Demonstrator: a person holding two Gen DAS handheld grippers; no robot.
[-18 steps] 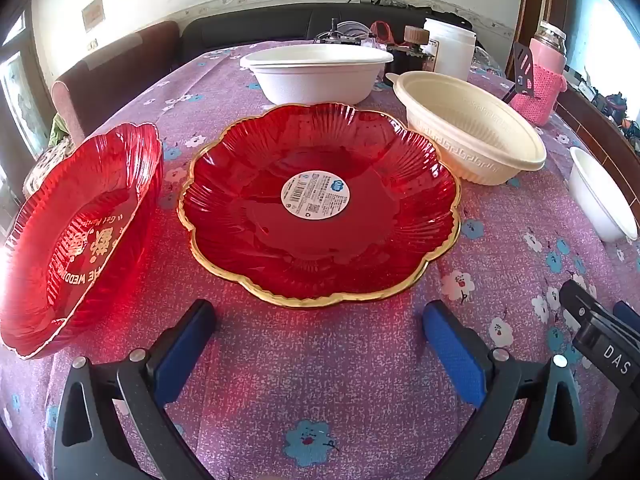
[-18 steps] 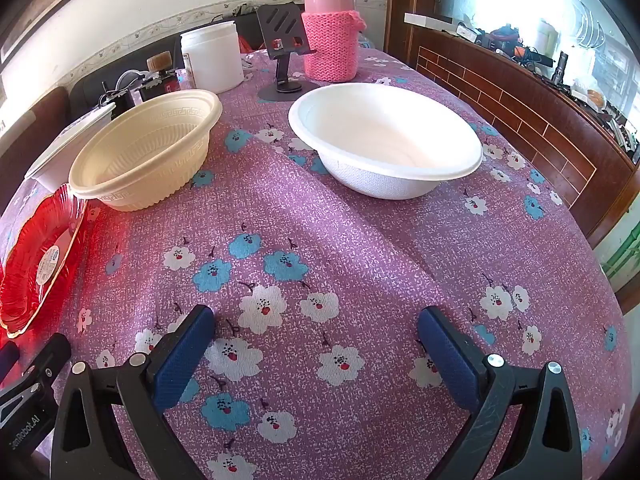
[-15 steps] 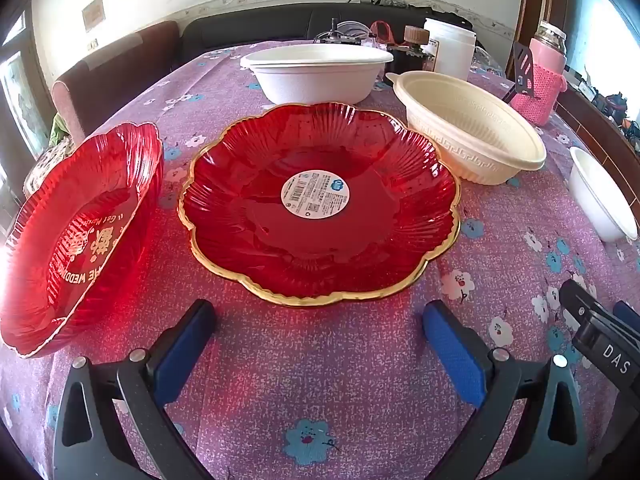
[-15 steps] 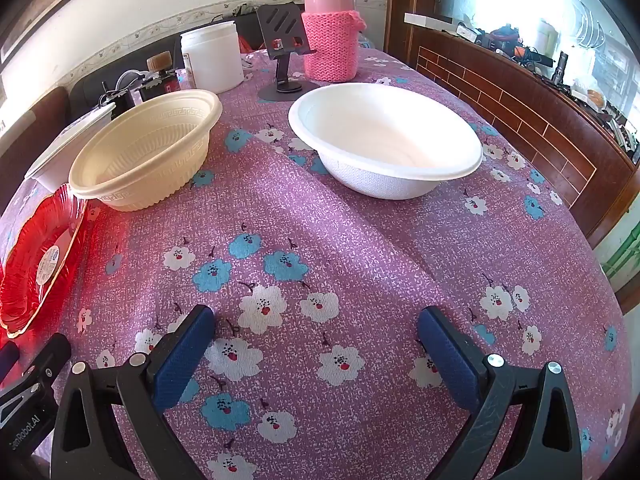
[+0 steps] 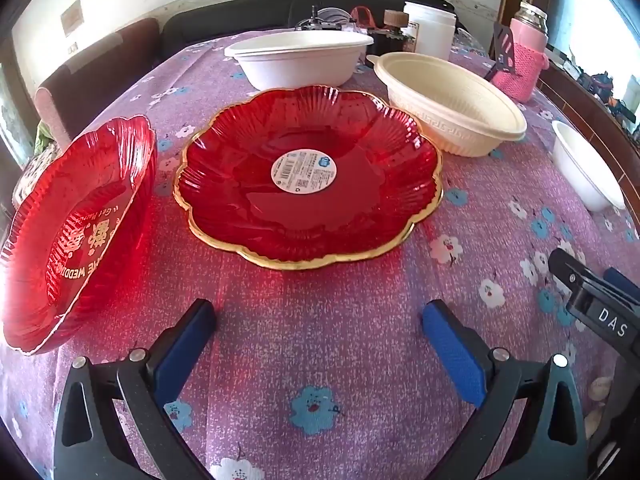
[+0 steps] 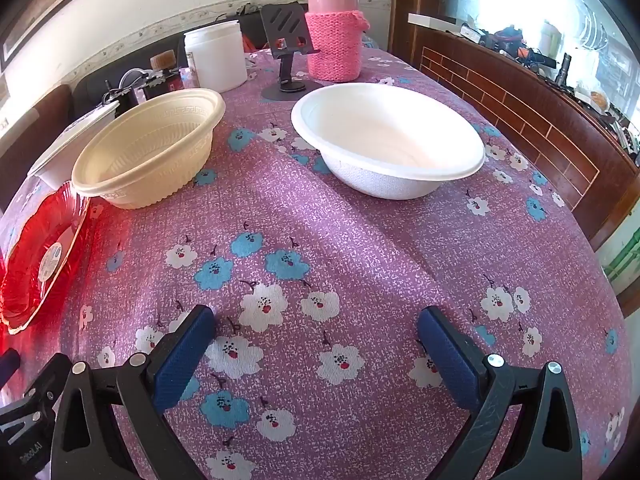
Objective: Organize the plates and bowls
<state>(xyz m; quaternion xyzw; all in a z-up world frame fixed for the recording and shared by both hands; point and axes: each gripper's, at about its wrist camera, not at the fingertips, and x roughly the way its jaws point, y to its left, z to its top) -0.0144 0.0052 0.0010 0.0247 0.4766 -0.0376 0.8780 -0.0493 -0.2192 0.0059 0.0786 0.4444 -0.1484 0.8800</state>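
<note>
A gold-rimmed red plate (image 5: 308, 176) with a round white sticker lies on the purple flowered tablecloth straight ahead of my left gripper (image 5: 318, 334), which is open and empty just short of its near rim. A second red plate (image 5: 76, 224) with gold lettering lies at the left. Behind them stand a white lidded bowl (image 5: 298, 60) and a cream bowl (image 5: 452, 100). My right gripper (image 6: 316, 340) is open and empty over bare cloth, with a white bowl (image 6: 388, 140) ahead to the right and the cream bowl (image 6: 152, 152) ahead to the left.
At the back of the table stand a pink flask in a knitted sleeve (image 6: 334, 24), a black phone stand (image 6: 288, 48), a white jar (image 6: 216, 56) and some small clutter. A wooden sideboard (image 6: 520, 100) runs along the right. A sofa (image 5: 100, 76) stands behind left.
</note>
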